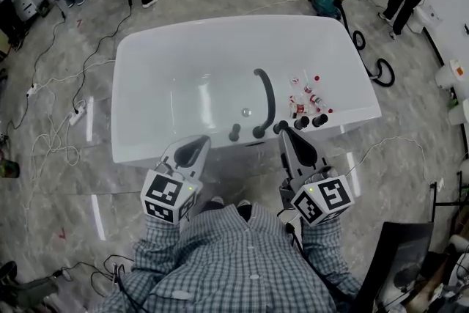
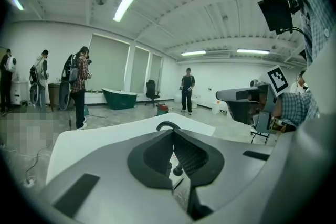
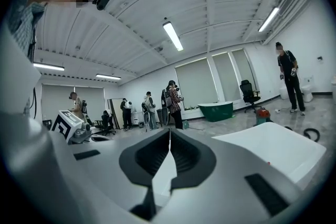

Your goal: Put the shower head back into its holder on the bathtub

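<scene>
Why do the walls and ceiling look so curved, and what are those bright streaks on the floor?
Head view: a wide-angle lens bends the room's edges; the glossy floor beside the bathtub mirrors ceiling lights as streaks. Left gripper view: black corners, bowed ceiling, glaring tube light. Right gripper view: same bowing, ceiling strip blown white.

Head view: high above, looks steeply down over near side of tub [image 1: 146, 48]; left tongs [image 1: 196, 143] and right tongs [image 1: 286, 135] low in frame. Each tongs view: close behind own jaws, near level, faces across tub toward room and ceiling. Tub shared by all three; each tongs view catches other tongs at side.
</scene>
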Demonstrator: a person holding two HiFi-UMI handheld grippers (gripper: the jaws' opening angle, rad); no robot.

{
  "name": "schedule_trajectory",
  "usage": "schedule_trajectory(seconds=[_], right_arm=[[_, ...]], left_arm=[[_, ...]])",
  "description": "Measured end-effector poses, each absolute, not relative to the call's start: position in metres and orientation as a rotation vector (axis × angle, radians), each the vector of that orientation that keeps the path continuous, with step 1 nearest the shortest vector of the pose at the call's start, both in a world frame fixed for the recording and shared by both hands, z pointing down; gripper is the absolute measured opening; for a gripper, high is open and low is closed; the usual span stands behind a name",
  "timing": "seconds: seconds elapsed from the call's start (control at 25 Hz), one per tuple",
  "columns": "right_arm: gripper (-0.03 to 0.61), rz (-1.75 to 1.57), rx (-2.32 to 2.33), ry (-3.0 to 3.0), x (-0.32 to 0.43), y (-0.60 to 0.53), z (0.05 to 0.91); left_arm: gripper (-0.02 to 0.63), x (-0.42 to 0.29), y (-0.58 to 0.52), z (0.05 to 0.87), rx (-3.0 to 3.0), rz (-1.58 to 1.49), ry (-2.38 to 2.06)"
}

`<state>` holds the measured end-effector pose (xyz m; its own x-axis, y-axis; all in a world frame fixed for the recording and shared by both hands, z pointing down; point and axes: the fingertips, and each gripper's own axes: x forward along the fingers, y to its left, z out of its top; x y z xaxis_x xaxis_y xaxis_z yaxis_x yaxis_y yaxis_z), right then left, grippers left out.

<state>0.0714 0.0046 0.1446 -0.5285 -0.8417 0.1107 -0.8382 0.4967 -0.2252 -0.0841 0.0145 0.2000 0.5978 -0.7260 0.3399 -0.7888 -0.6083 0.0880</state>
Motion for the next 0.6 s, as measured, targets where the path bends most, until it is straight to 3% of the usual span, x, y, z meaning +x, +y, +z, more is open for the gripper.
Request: schedule_trajectory(seconds=[0.6], right_arm=[[0.021, -0.396, -1.52, 2.725, 0.07, 0.009, 0.154]], left_arm=[[0.011, -0.072, 0.024, 0.208, 2.634, 0.427, -1.209]])
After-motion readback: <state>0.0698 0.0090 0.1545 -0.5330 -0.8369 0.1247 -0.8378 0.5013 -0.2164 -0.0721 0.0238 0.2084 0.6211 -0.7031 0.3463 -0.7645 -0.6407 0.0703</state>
